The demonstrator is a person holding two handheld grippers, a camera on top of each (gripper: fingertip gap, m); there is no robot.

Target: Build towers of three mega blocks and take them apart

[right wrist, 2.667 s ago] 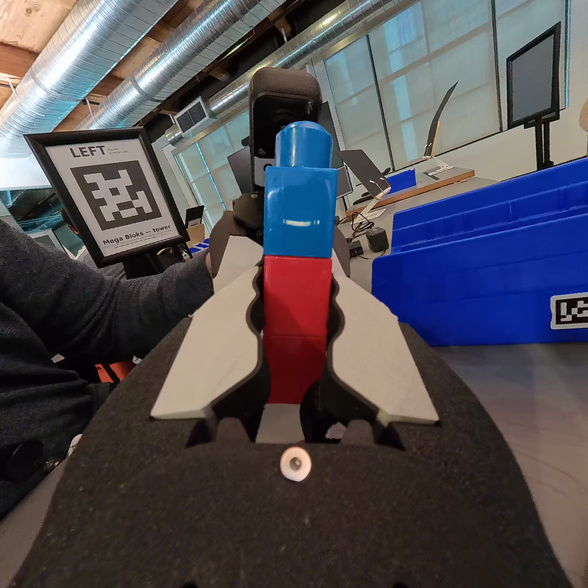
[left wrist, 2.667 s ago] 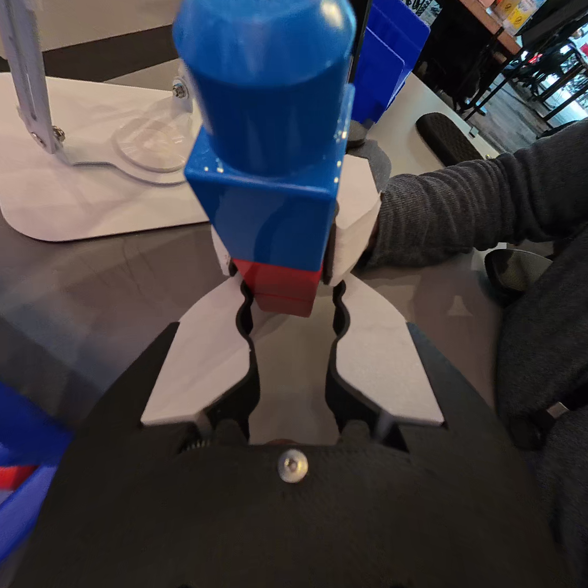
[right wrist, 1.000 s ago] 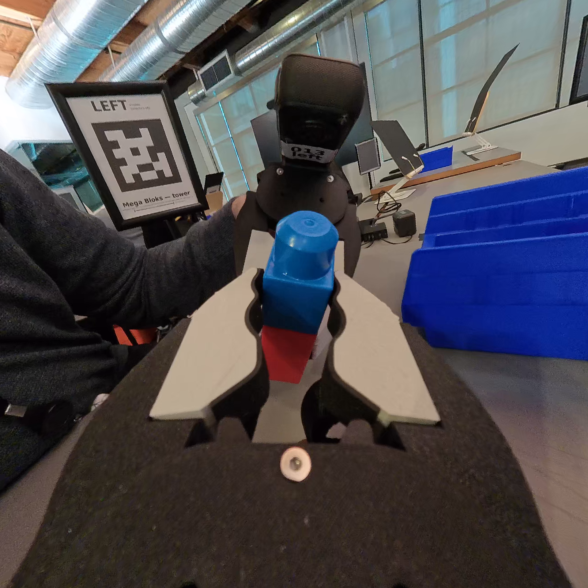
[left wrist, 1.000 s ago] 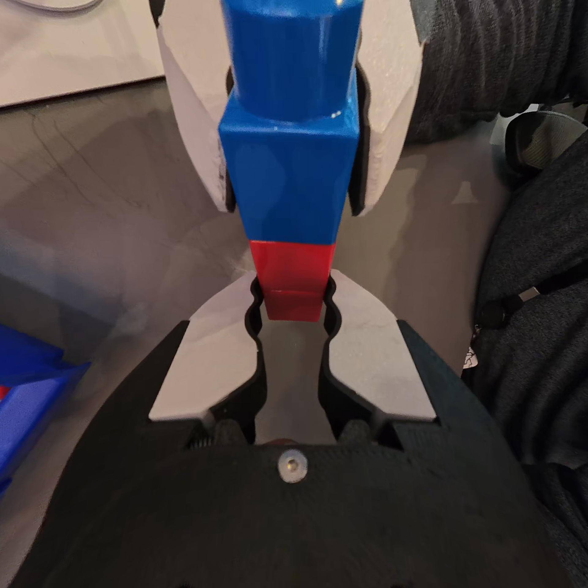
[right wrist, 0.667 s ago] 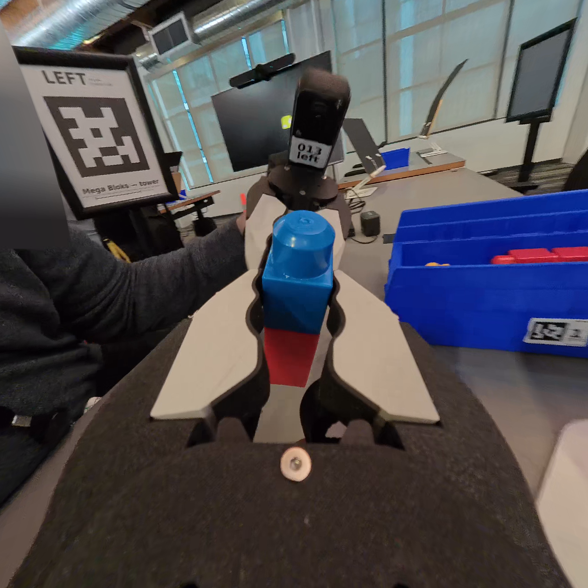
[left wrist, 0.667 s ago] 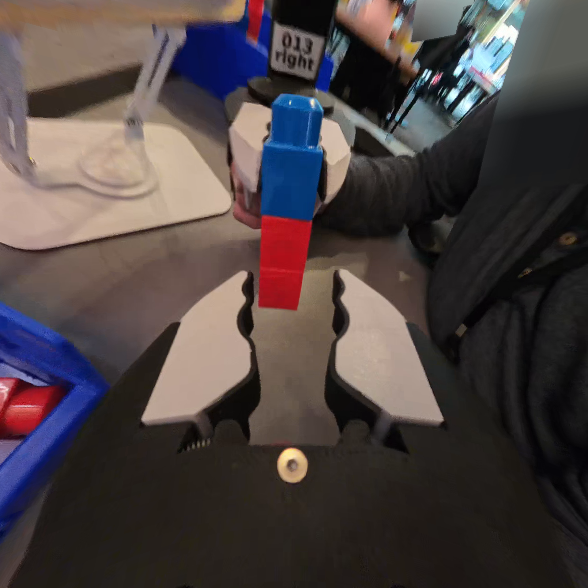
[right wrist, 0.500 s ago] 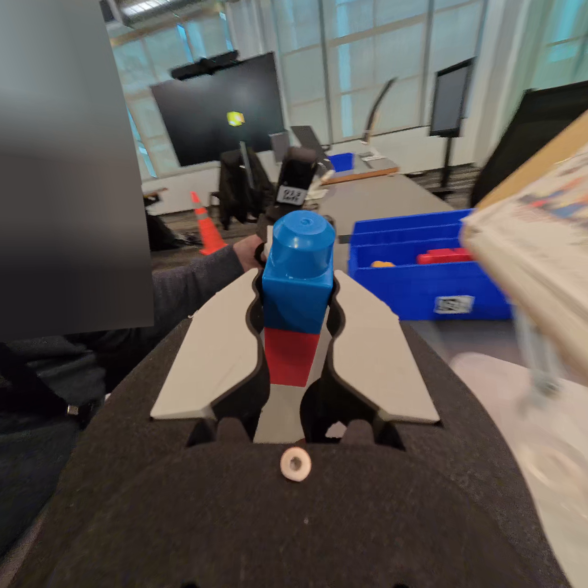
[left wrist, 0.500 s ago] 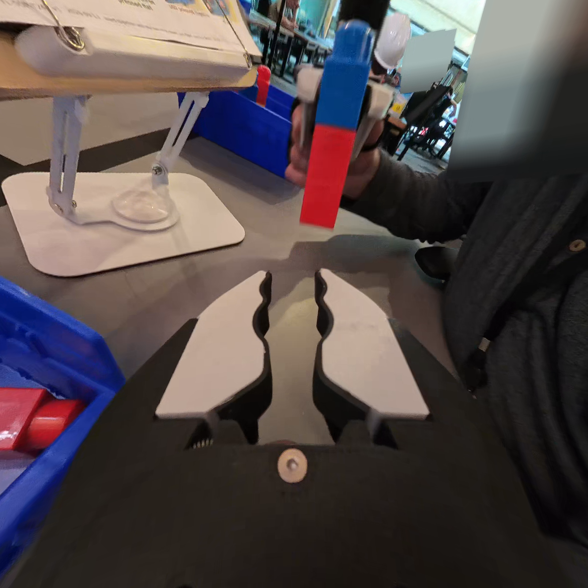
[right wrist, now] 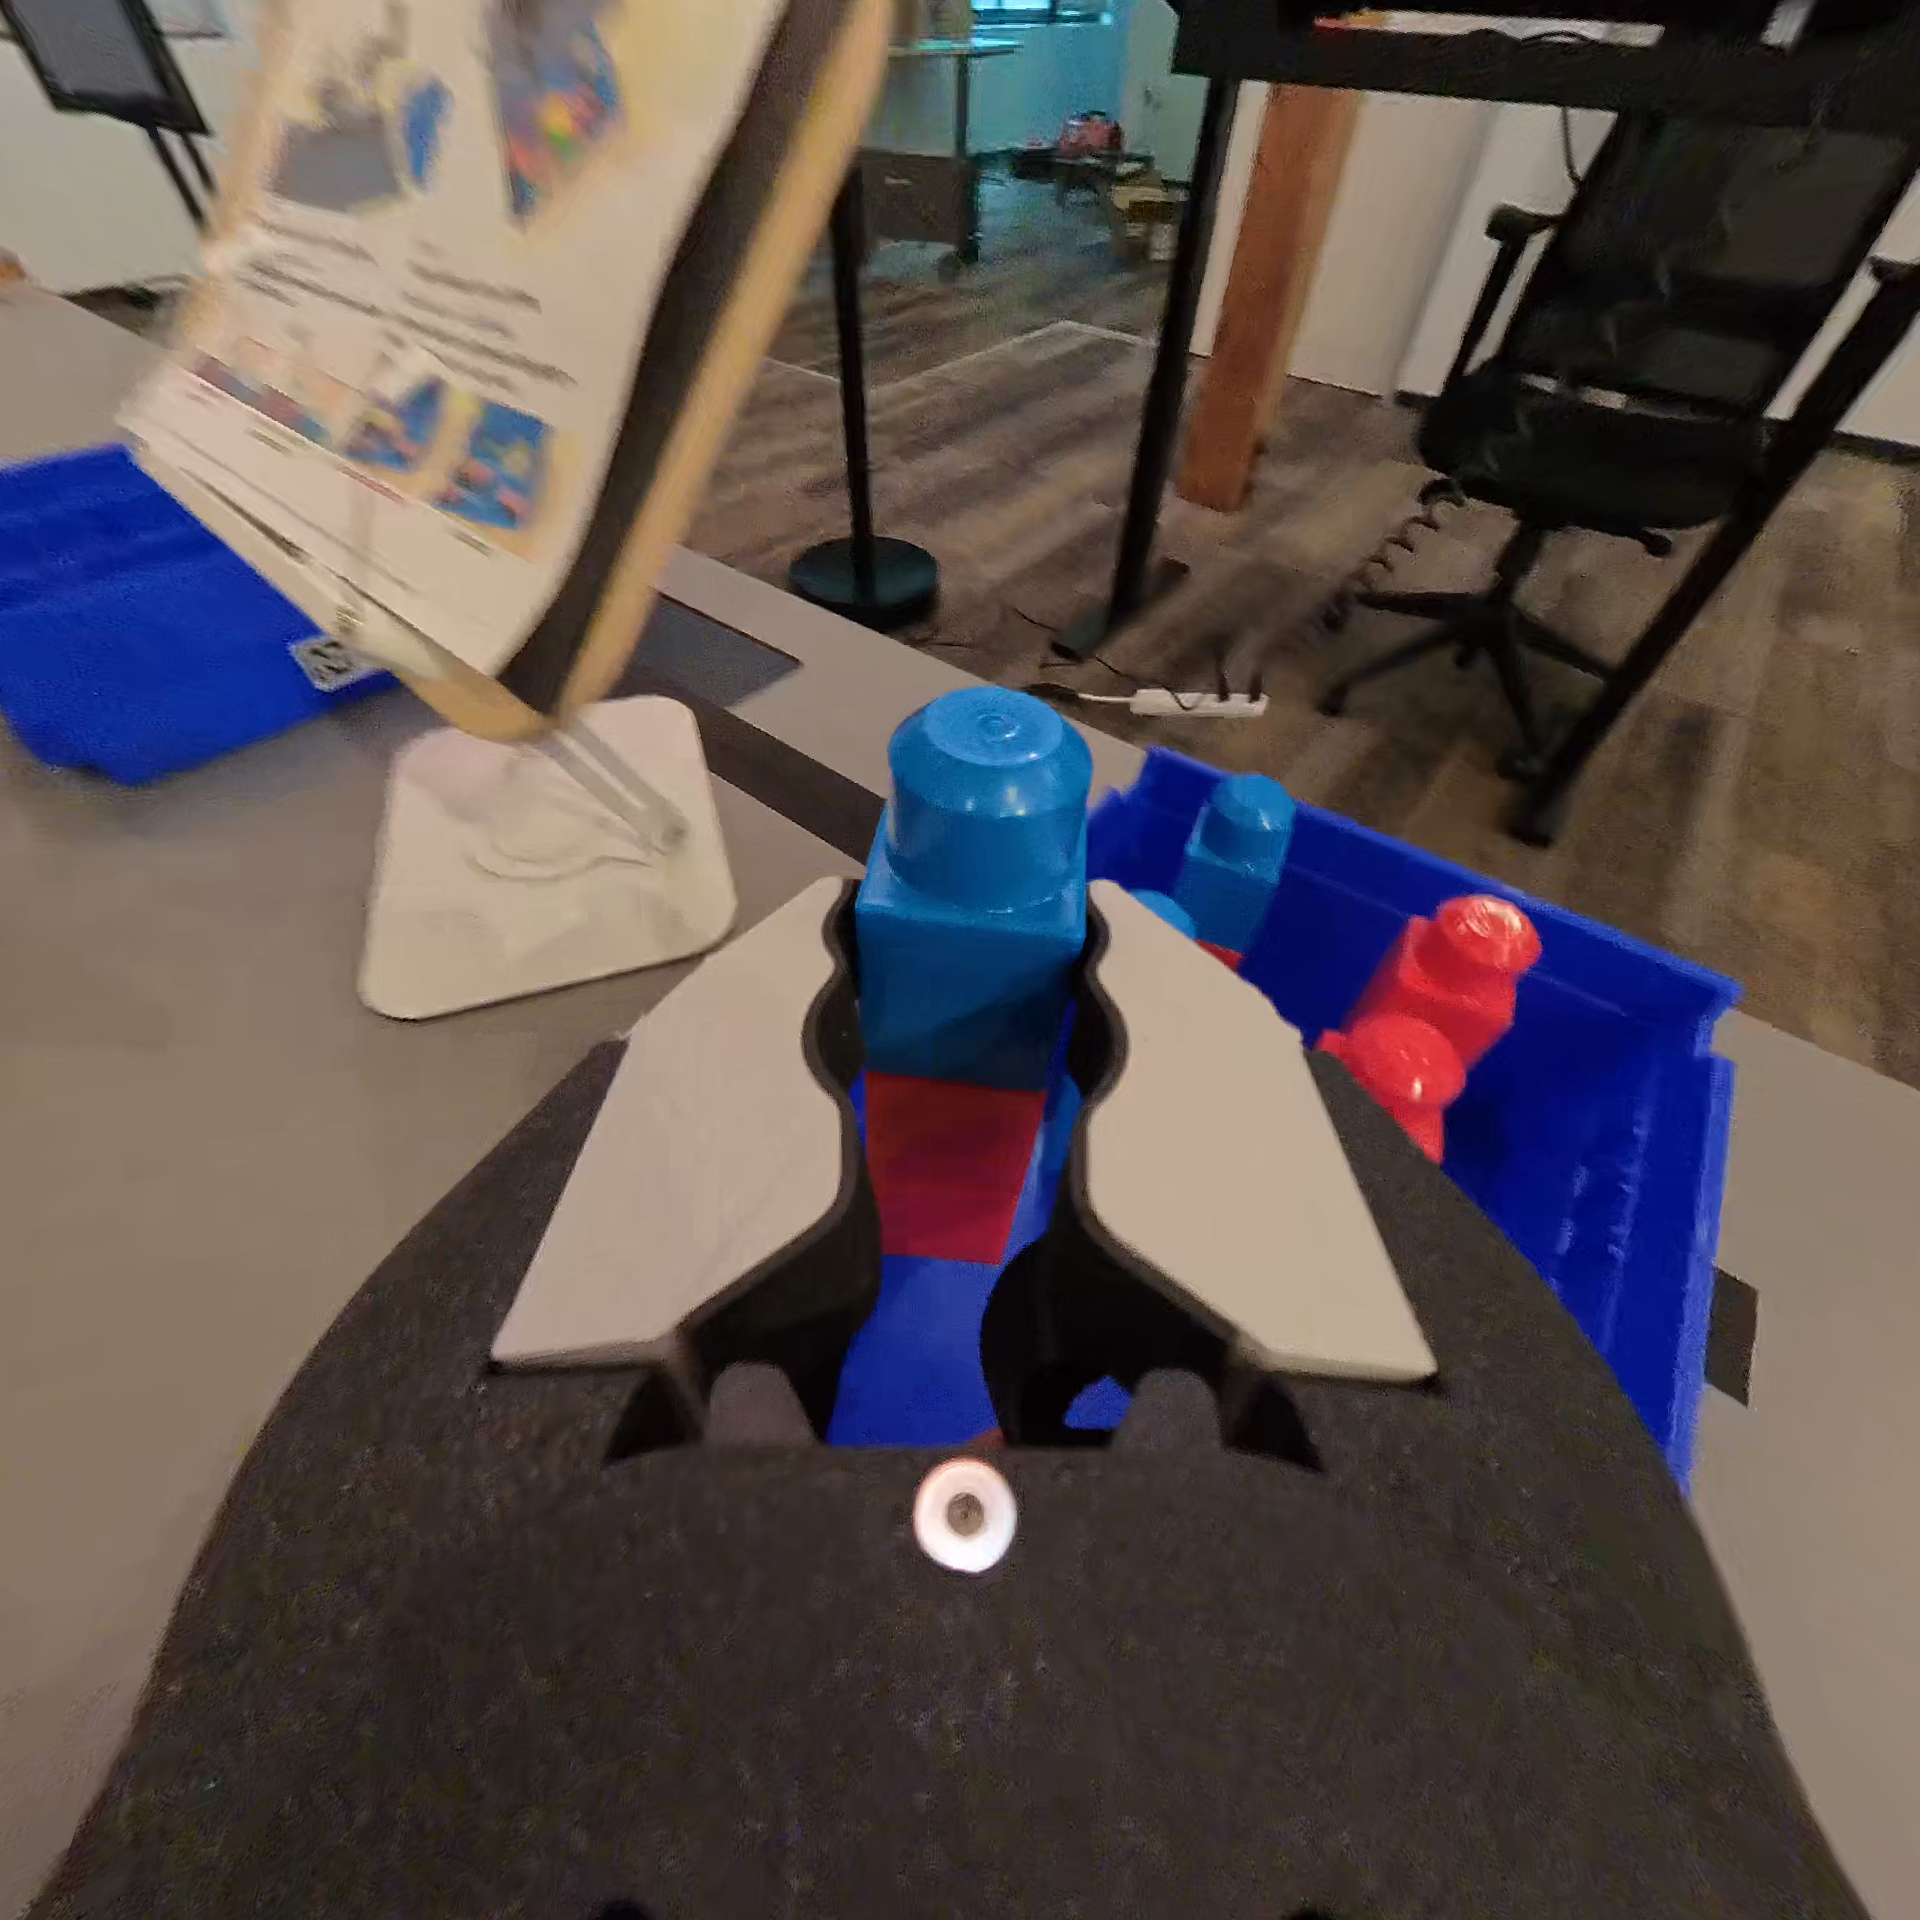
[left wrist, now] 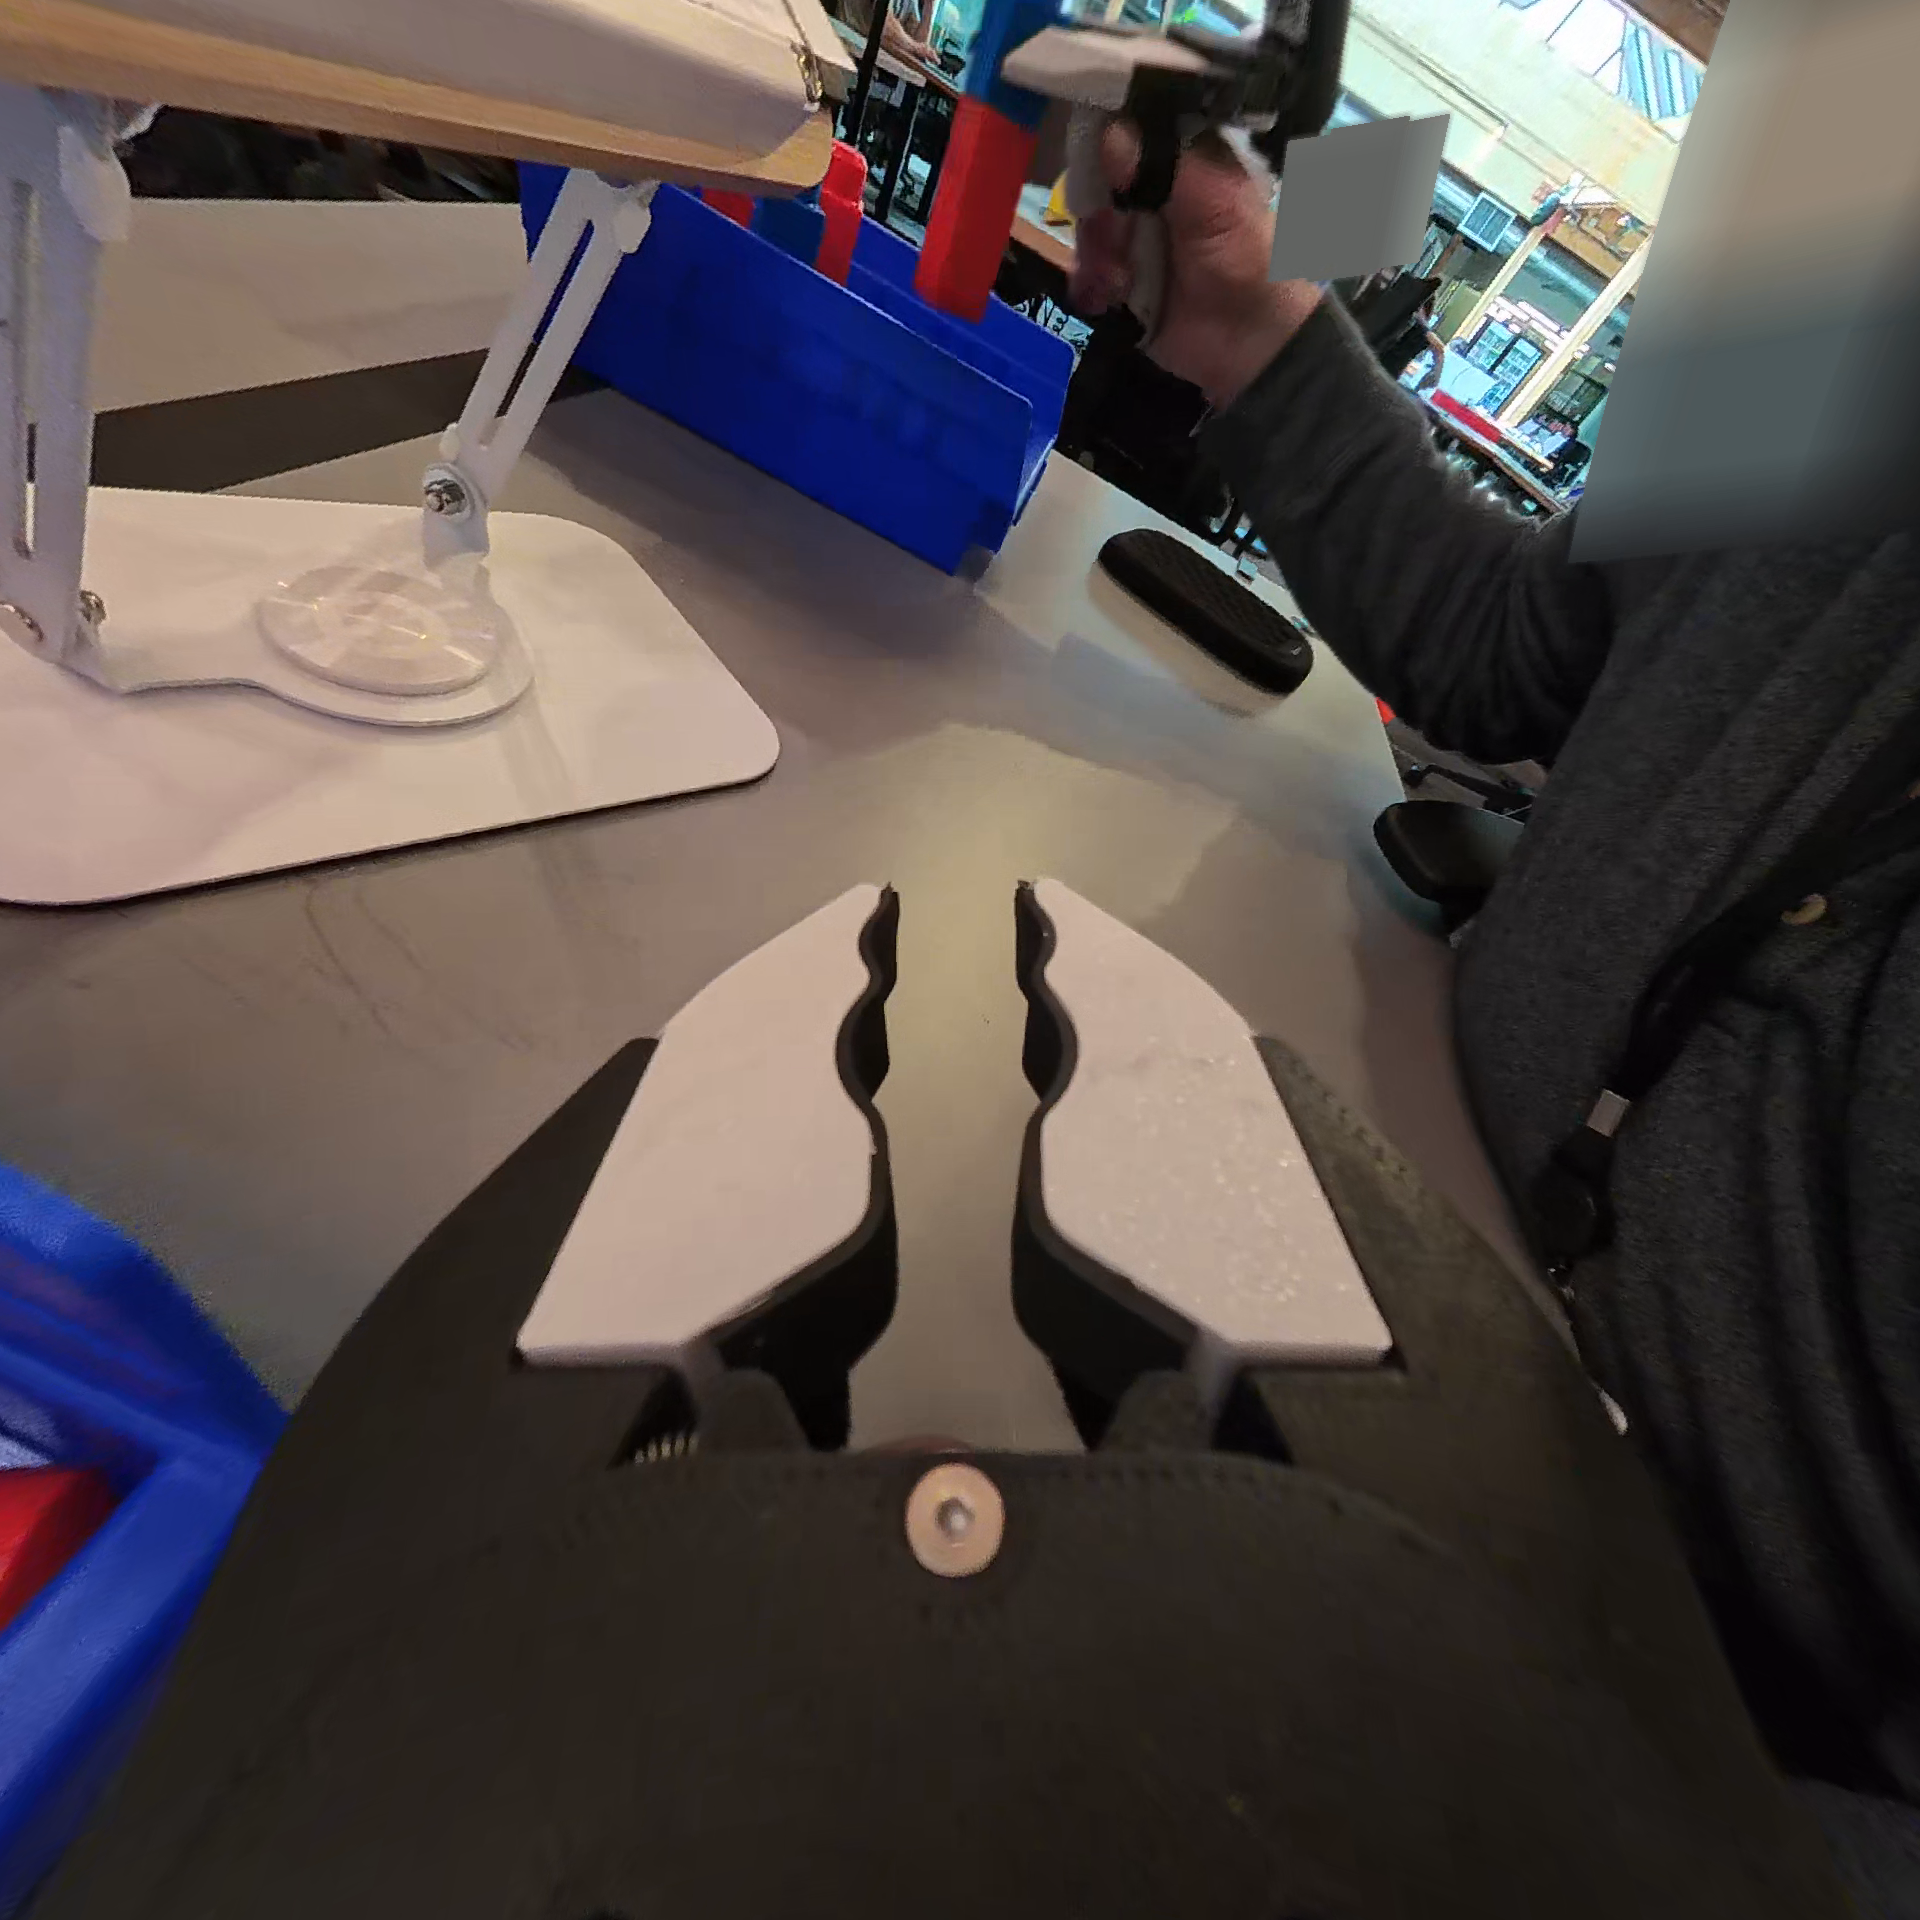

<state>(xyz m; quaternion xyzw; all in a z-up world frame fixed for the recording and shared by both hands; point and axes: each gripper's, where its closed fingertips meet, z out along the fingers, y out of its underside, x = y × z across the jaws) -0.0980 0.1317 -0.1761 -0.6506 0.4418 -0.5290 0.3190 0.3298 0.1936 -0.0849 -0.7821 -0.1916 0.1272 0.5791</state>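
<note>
My right gripper (right wrist: 971, 904) is shut on the blue top block (right wrist: 971, 831) of a tower whose red blocks (right wrist: 951, 1174) hang below the fingers. It holds the tower upright over a blue bin (right wrist: 1579, 1195) that contains a loose blue block (right wrist: 1236, 852) and red blocks (right wrist: 1455, 987). In the left wrist view the right gripper (left wrist: 1049, 62) shows far off at the top, with the tower's red part (left wrist: 961, 218) just above the bin (left wrist: 831, 343). My left gripper (left wrist: 954, 904) hangs low over the grey table (left wrist: 416, 1039), empty, its jaws a narrow gap apart.
A clipboard stand with a white base (left wrist: 312, 707) stands left of the bin and also shows in the right wrist view (right wrist: 540, 883). A black round pad (left wrist: 1195, 613) lies near the person's sleeve (left wrist: 1455, 540). A second blue bin (left wrist: 94, 1507) with a red block is at my lower left. There is about 45 centimeters between the tips of the two grippers.
The left gripper let go of the tower's red bottom, drew back and narrowed its jaws. The right gripper regripped the blue block and swung the tower away to above the blue bin.
</note>
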